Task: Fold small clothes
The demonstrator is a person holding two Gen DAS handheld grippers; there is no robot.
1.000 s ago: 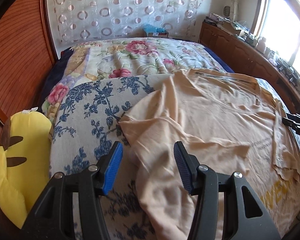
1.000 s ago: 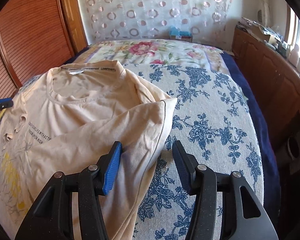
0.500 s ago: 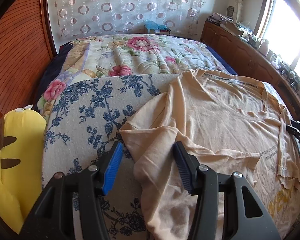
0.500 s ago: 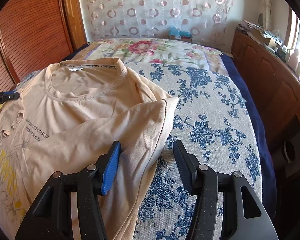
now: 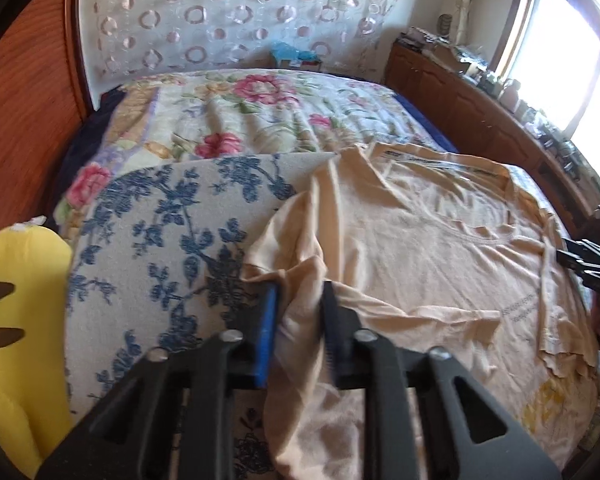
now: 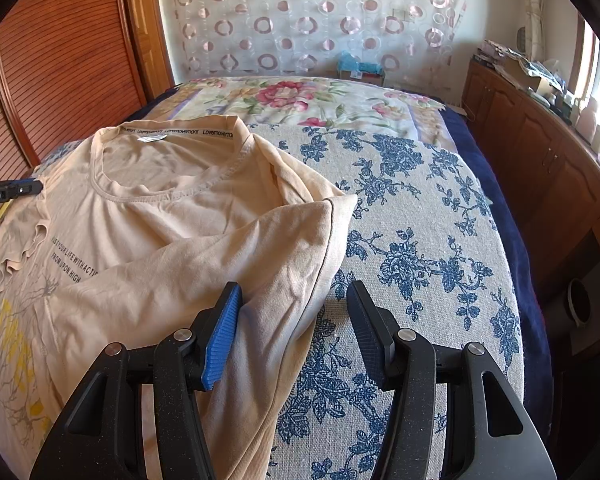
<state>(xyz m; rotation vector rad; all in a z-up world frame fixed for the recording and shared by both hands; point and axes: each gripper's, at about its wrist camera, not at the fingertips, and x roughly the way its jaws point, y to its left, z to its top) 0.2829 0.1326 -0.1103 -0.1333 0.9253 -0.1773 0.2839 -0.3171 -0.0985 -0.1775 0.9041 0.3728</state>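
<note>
A: Your left gripper (image 5: pixel 298 300) has just been closing its jaws since the earlier frame; back then they stood wide around the left sleeve, now they've pinched in with a bunch of the T-shirt (image 5: pixel 420 248) fabric between them. Left view also tipped a bit, and it's blurred.

B: Pads actually pressing?

A: Yes, you've got the cloth squeezed up into a ridge between the blue pad and the black one. You're grasping the sleeve edge near the shirt's left side.

B: And my right gripper (image 6: pixel 294 304)?

A: Released. Same as before, no real shift. Your jaws stand wide apart straddling the right edge of the T-shirt (image 6: pixel 180 232); the blue pad sits on the cloth, the black pad is over the bare blue-flowered cloth (image 6: pixel 420 240). Nothing pinched.

B: Where's the shirt?

A: Beige T-shirt lies face up on the blue-flowered cloth on the bed, collar at the far end, printed text and yellow graphic toward you. Right sleeve is folded in over the chest; left side is rumpled where you grip it.

B: Other stuff?

A: Floral quilt (image 6: pixel 308 100) beyond the shirt, yellow plush toy (image 5: pixel 16 340) at the bed's left edge just beside the flowered cloth, wooden cabinet (image 6: pixel 540 168) along the right with clutter on top, ring-pattern curtain (image 6: pixel 320 16) at the back. Each gripper's tip shows at the edge of the other's view.
</note>
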